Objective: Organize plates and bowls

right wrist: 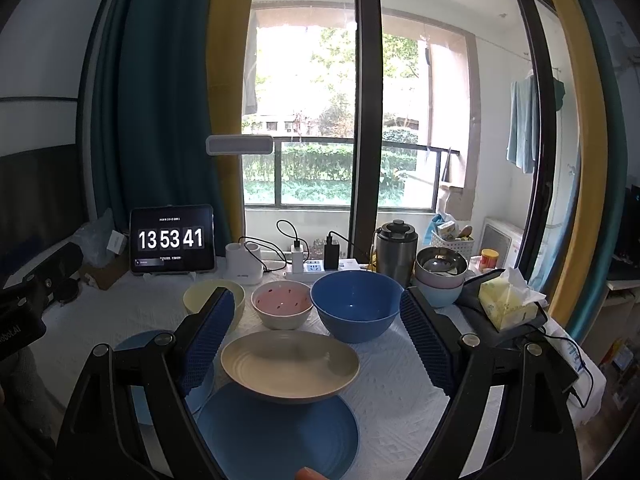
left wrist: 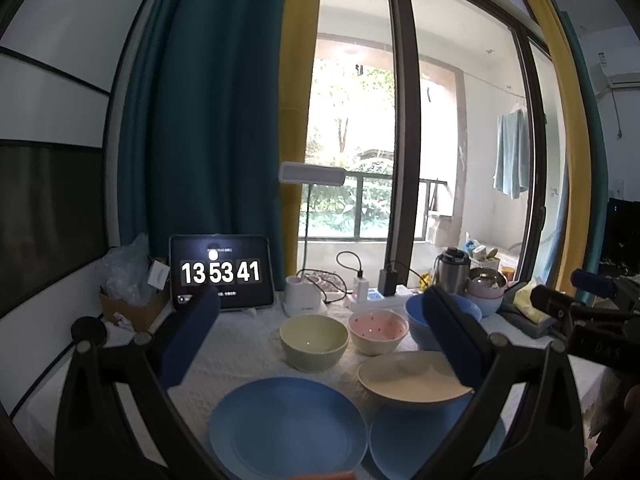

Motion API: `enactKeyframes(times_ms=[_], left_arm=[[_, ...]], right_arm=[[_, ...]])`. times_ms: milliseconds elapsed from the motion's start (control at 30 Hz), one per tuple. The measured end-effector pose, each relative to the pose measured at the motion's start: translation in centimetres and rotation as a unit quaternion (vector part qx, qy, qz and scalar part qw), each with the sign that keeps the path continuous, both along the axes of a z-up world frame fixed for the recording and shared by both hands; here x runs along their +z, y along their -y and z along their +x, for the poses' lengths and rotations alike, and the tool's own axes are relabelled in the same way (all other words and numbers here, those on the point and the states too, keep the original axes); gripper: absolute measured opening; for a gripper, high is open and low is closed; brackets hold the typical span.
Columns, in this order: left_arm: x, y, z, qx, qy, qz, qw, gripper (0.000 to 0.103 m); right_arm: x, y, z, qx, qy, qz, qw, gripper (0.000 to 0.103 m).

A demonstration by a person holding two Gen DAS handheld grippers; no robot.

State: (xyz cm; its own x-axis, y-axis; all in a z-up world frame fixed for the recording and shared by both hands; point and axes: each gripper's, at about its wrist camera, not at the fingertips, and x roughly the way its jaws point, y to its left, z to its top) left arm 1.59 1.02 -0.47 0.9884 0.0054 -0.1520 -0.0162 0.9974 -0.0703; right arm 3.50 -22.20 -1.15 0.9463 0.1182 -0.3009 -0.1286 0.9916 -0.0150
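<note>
On the white tablecloth lie two blue plates [left wrist: 288,428] [right wrist: 276,436]. A cream plate [right wrist: 290,366] rests on the far edge of the right one; the left wrist view shows this cream plate [left wrist: 412,380] too. Behind them stand a pale yellow bowl [left wrist: 314,340], a pink dotted bowl [left wrist: 378,330] and a large blue bowl [right wrist: 356,304] in a row. My left gripper [left wrist: 320,296] hovers open above the left blue plate. Over the cream plate my right gripper [right wrist: 318,296] is open as well. Neither holds anything.
A tablet clock [right wrist: 172,239], a white lamp base [right wrist: 242,264], a power strip [right wrist: 316,268] and a dark thermos [right wrist: 396,254] line the back edge. Stacked bowls topped by a steel one [right wrist: 440,270] and a tissue pack [right wrist: 506,304] sit at the right.
</note>
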Motion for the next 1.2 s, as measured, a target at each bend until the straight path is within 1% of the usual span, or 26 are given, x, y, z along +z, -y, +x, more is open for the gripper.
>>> enactKeyframes(times_ms=[1200], left_arm=[[-0.05, -0.24, -0.02, 0.000, 0.000, 0.000, 1.0000, 0.102]], right_arm=[[-0.04, -0.25, -0.26, -0.004, -0.003, 0.003, 1.000, 0.087]])
